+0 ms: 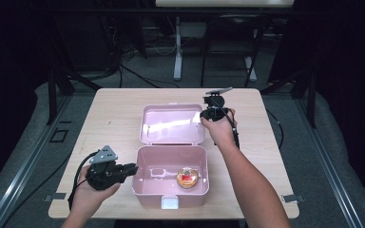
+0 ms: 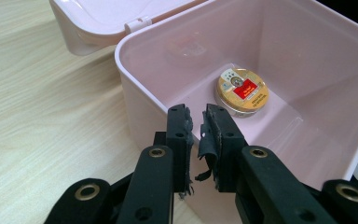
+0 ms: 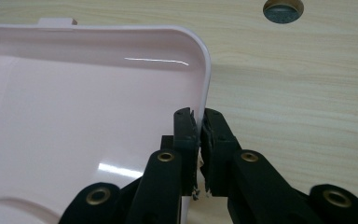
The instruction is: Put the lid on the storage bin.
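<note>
One lid rim (image 3: 204, 88) (pink) between right claw (image 3: 199, 122) pads

Light wooden table (image 1: 114, 114); open pink box (image 1: 145, 192) on it, lid (image 1: 171, 124) flat.

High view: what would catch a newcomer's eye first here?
The open pink box near the table's front edge, its lid lying back flat. A round gold-and-red tin sits alone on its floor. The right gripper pinches the lid's rim, while the left gripper clamps the box's left wall.
</note>
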Action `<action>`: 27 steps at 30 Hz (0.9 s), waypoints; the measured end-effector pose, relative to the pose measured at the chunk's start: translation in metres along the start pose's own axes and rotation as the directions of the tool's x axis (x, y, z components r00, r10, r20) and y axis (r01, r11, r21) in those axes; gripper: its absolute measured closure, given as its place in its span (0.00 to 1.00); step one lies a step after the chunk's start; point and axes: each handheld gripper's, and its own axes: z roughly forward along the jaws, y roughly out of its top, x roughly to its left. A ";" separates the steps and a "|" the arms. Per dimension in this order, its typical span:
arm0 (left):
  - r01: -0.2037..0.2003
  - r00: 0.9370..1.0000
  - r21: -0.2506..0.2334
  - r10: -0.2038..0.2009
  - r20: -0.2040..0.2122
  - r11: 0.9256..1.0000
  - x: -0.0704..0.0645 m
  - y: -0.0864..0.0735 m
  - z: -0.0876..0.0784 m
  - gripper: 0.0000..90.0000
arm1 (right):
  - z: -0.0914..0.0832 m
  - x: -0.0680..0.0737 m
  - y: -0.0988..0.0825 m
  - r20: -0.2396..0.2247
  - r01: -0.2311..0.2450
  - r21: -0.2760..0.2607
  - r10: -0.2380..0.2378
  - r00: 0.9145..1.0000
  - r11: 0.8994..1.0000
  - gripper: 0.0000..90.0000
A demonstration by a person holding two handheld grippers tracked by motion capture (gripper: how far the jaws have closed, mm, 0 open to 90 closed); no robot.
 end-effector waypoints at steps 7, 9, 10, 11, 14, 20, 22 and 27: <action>-0.001 1.000 0.000 0.001 0.001 1.000 0.000 0.000 0.000 0.89 | -0.003 0.000 0.000 0.000 0.007 -0.005 -0.007 1.000 1.000 0.95; 0.001 1.000 0.000 -0.001 0.000 1.000 0.000 0.000 0.000 0.89 | -0.004 0.000 0.000 0.000 0.010 -0.007 -0.010 1.000 1.000 0.95; 0.000 1.000 0.000 0.000 -0.001 1.000 0.000 0.000 0.000 0.89 | -0.004 0.000 0.000 -0.001 0.009 -0.009 -0.009 1.000 1.000 0.95; 0.001 1.000 0.001 -0.001 -0.003 1.000 -0.001 0.000 0.000 0.89 | -0.005 0.000 -0.001 0.000 0.010 -0.011 -0.010 1.000 1.000 0.95; 0.000 1.000 0.001 0.000 -0.003 1.000 -0.001 0.000 0.000 0.89 | -0.008 0.001 -0.001 0.004 0.012 -0.013 -0.012 1.000 1.000 0.95; -0.002 1.000 -0.001 0.002 -0.011 1.000 -0.002 0.000 0.001 0.89 | -0.014 0.004 0.002 0.017 0.040 -0.016 -0.039 0.999 0.999 0.95; -0.005 1.000 0.001 0.005 -0.015 1.000 -0.002 0.001 0.001 0.89 | -0.015 0.005 0.003 0.018 0.041 -0.018 -0.041 0.999 0.999 0.95; -0.005 1.000 0.001 0.005 -0.016 1.000 -0.002 0.001 0.001 0.89 | -0.019 0.006 0.003 0.020 0.044 -0.026 -0.043 0.999 0.999 0.96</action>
